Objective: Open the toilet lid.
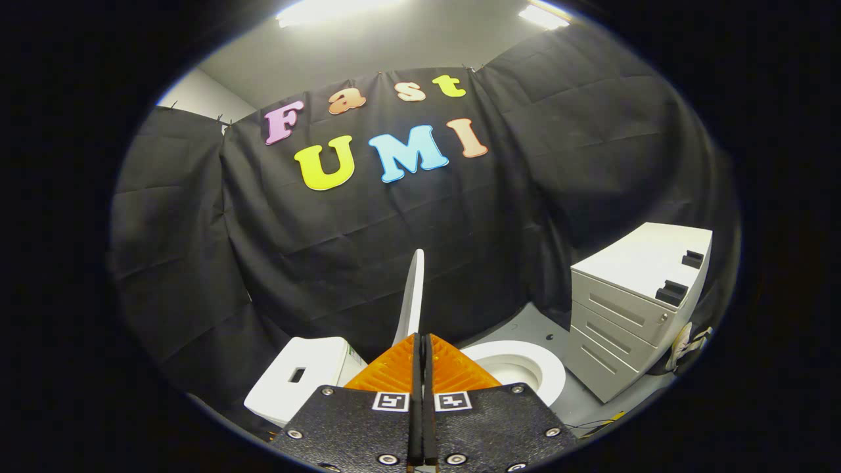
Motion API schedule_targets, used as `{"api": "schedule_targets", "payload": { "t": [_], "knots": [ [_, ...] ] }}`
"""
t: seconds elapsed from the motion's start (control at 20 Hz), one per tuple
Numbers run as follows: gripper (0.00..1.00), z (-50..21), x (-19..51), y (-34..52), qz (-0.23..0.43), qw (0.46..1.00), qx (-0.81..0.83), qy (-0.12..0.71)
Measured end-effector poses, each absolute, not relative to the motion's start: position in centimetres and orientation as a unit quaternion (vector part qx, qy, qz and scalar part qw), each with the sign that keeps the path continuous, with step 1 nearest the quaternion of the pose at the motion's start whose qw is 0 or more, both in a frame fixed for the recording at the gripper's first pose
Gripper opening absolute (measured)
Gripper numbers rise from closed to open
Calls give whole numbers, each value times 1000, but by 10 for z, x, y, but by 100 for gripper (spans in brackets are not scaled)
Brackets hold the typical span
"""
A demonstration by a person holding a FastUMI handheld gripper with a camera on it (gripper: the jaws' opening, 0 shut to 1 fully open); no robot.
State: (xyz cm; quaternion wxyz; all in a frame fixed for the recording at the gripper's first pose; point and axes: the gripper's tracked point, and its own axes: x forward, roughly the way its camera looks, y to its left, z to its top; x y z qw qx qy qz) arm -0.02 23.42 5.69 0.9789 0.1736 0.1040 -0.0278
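Just ahead of the tool (pixel 420 338) — fingers pressed together, pinching nothing — the toilet lid (pixel 412 299) stands upright.

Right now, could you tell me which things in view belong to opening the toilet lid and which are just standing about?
Belongs to the job:
- toilet lid, raised on edge just beyond the closed fingers
- toilet seat
- toilet tank

Just standing about:
- drawer cabinet
- cable on the floor
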Motion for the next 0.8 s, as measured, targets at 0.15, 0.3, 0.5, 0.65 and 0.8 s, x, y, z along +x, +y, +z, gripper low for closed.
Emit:
{"api": "schedule_targets", "payload": {
  "t": [0.15,0.3,0.5,0.65,0.8],
  "knots": [
    [0,68,0,253,-12,983,159,95],
    [0,75,0,267,3,985,146,92],
    [0,84,1,284,17,988,125,87],
    [0,92,2,305,32,991,101,83],
    [0,99,-1,333,56,993,68,79]
  ]
}}
